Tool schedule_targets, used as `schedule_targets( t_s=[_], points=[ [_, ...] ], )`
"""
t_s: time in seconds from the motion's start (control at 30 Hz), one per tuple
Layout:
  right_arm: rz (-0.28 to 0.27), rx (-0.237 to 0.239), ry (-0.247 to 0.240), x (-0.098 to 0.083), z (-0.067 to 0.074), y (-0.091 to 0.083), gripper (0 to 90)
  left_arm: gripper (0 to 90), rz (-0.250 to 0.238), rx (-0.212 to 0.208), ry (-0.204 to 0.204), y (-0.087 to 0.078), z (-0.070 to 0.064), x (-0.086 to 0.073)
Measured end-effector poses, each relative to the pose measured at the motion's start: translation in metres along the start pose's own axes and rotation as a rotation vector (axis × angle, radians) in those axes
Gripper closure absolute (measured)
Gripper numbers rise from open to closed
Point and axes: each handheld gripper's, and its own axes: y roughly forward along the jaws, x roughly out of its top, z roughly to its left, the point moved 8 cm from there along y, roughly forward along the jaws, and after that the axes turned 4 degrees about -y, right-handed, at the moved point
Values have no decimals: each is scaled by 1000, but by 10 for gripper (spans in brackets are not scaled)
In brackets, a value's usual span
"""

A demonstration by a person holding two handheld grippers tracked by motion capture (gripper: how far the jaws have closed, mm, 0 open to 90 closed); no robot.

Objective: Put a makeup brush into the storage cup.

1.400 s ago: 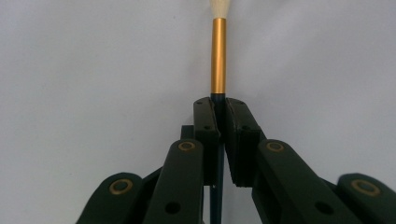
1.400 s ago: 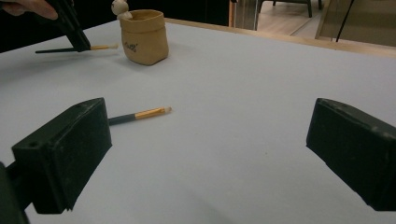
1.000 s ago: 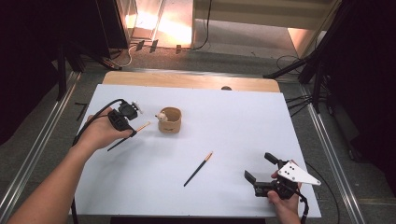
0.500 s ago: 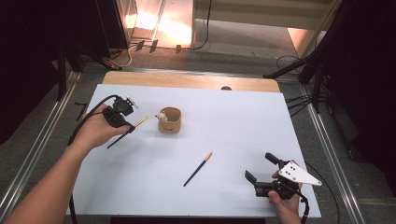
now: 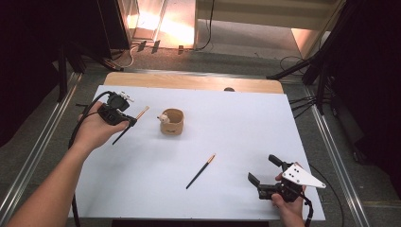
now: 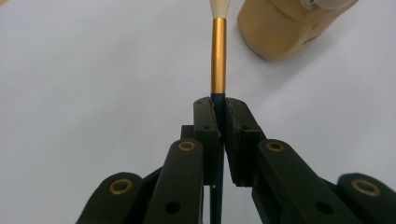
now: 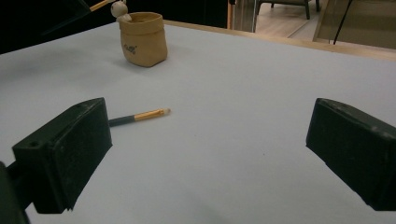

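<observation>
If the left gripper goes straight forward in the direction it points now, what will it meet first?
Probably the tan holder. The left gripper, its fingers shut on a chopstick, points just beside the holder, so the chopstick's pale tip would likely graze its side first. Depth is unclear; it could pass narrowly.

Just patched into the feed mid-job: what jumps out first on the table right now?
First, the left gripper at the table's left, shut on a dark chopstick with a gold band and pale tip, aimed toward the tan pouch-shaped holder beside it. A second chopstick lies loose on the white table near the middle. The right gripper sits at the near right corner, jaws wide open, holding nothing.
</observation>
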Motion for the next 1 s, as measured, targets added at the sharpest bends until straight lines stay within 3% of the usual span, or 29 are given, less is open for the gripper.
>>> schedule_targets(
  t_s=[0.2, 0.47, 1.0],
  points=[
    [-1, 3, 2, 0, 0, 0, 4, 850, -63, 10, -17, -6, 4, 6],
    [-1, 3, 1, 0, 0, 0, 4, 850, -173, 20, -18, -14, -1, 16],
    [-3, 0, -1, 1, -1, -2, 4, 849, -320, 11, -56, -26, -4, 28]
  ],
)
